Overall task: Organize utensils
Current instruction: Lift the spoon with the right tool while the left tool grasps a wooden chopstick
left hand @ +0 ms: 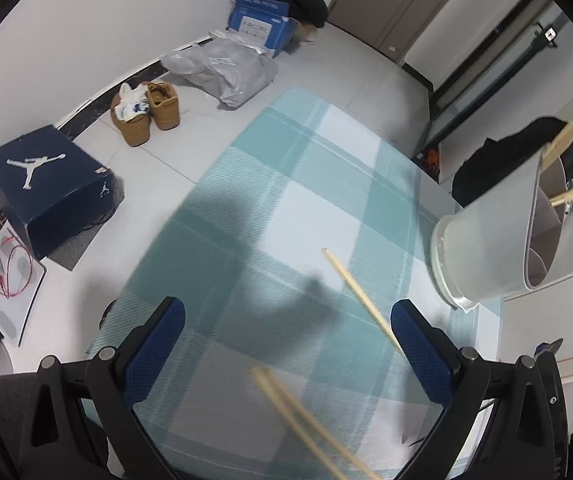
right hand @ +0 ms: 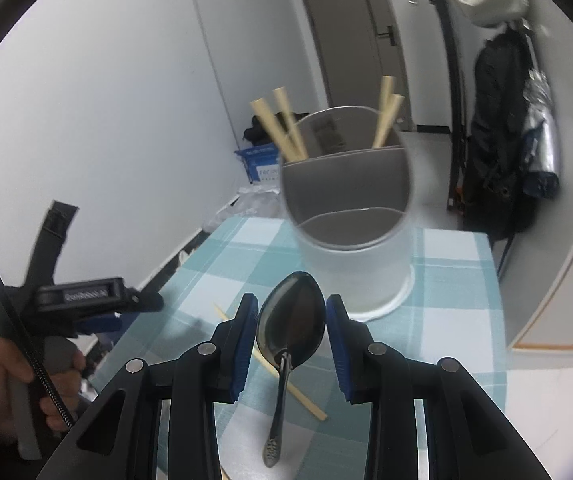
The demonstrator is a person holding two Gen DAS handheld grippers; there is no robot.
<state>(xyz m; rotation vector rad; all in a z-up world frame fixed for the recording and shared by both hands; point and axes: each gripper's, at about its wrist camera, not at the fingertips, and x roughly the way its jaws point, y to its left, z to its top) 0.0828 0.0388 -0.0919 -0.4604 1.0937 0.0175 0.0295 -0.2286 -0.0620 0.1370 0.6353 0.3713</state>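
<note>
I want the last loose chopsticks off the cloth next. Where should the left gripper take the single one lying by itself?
Grip the single chopstick near its middle, coming down from above with the pads across its width. It lies flat and diagonal on the checked tablecloth, thin and long, so a mid-shaft pinch probably keeps it from tipping. The left gripper stands open above the cloth.

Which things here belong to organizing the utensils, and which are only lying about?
Belong to the job:
- dark metal spoon, held in the right tool
- loose wooden chopsticks
- white divided utensil holder

Lying about:
- navy shoe box
- tan shoes
- grey plastic bag
- black backpack
</note>
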